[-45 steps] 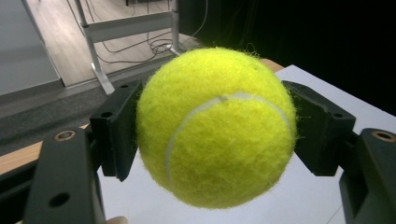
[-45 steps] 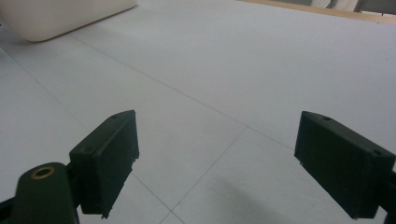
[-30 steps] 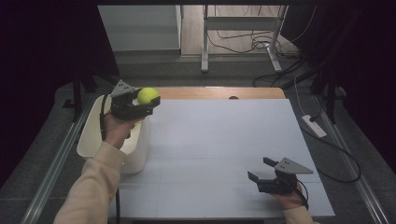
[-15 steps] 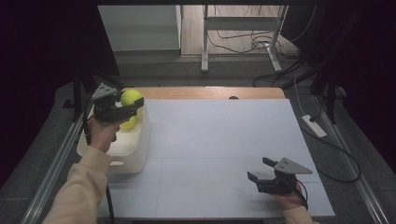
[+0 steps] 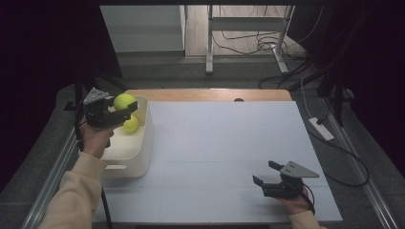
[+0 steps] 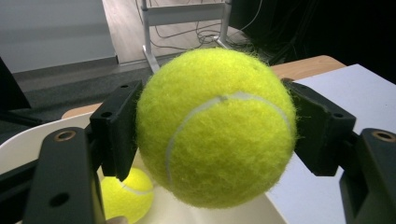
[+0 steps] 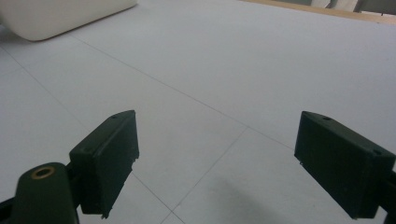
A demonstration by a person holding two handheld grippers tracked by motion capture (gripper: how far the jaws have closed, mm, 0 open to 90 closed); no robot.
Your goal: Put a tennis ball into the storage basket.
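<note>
Yellow tennis ball (image 6: 217, 128) clamped between left gripper (image 6: 219, 126) pads.

In the left gripper view the held ball (image 6: 215, 128) hides most of the bin (image 6: 28, 144) and part of the second ball (image 6: 127, 195), which the frame's bottom edge also cuts off.

Premises resemble a lab or test room: dark curtains (image 5: 43, 57), loose floor cables (image 5: 258, 43), white-covered surface (image 5: 224, 143) on a metal frame.
</note>
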